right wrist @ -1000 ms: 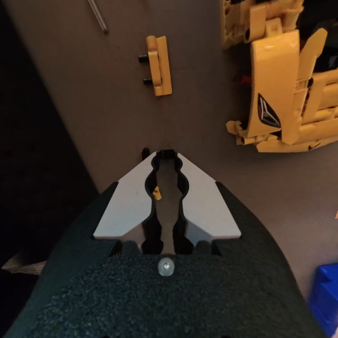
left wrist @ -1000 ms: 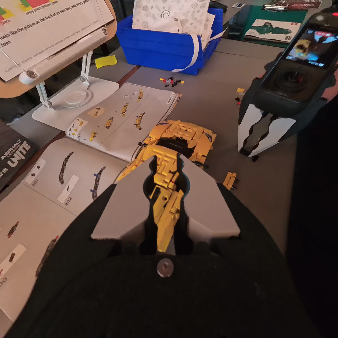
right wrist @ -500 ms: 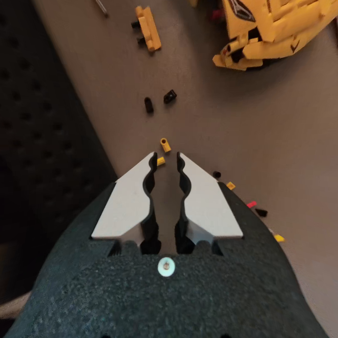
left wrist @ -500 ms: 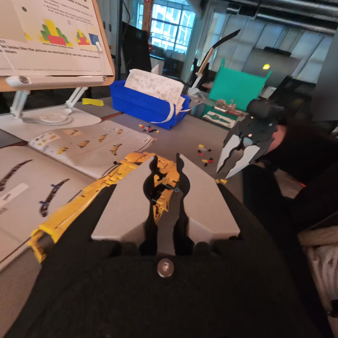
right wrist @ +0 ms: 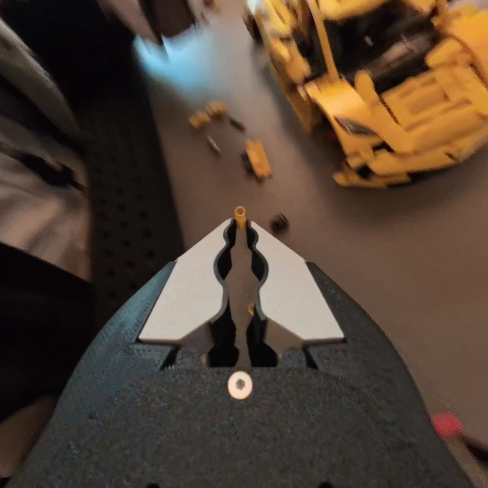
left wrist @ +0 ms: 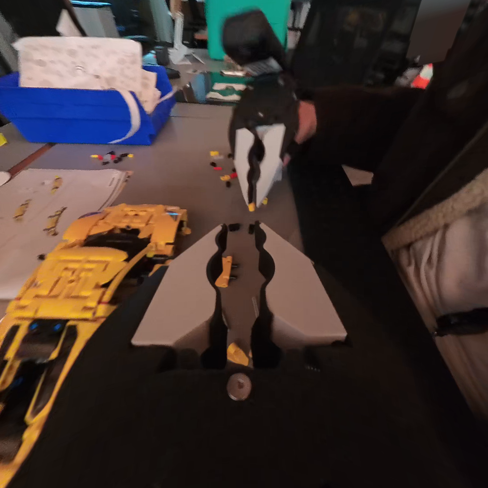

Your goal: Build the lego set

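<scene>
Two views split the scene between them. From the left wrist, the left gripper (left wrist: 240,225) hangs above the grey table (left wrist: 169,184) with its jaws apart and nothing between them; a small yellow beam with black pins (left wrist: 224,272) lies on the table in the gap. The yellow lego car (left wrist: 87,264) lies at 9 o'clock, beside the open instruction booklet (left wrist: 60,190), with a blue bin (left wrist: 79,116) of paper bags at 11 o'clock. Only this view shows the right gripper (left wrist: 254,204) from outside, at 12 o'clock, tips down, a hand (left wrist: 303,124) on it, a yellow bit at its tips and loose scattered pieces (left wrist: 224,171) beside it.

The right wrist view, heavily blurred, shows the grip close up: the right gripper's fingertips (right wrist: 229,224) are pinched on a small yellow tube piece (right wrist: 240,215) that sticks out past them. The car (right wrist: 383,100) sits at 1 o'clock, the pinned beam (right wrist: 257,162) at 12 o'clock, and a black pin (right wrist: 279,221) just right of the tips.
</scene>
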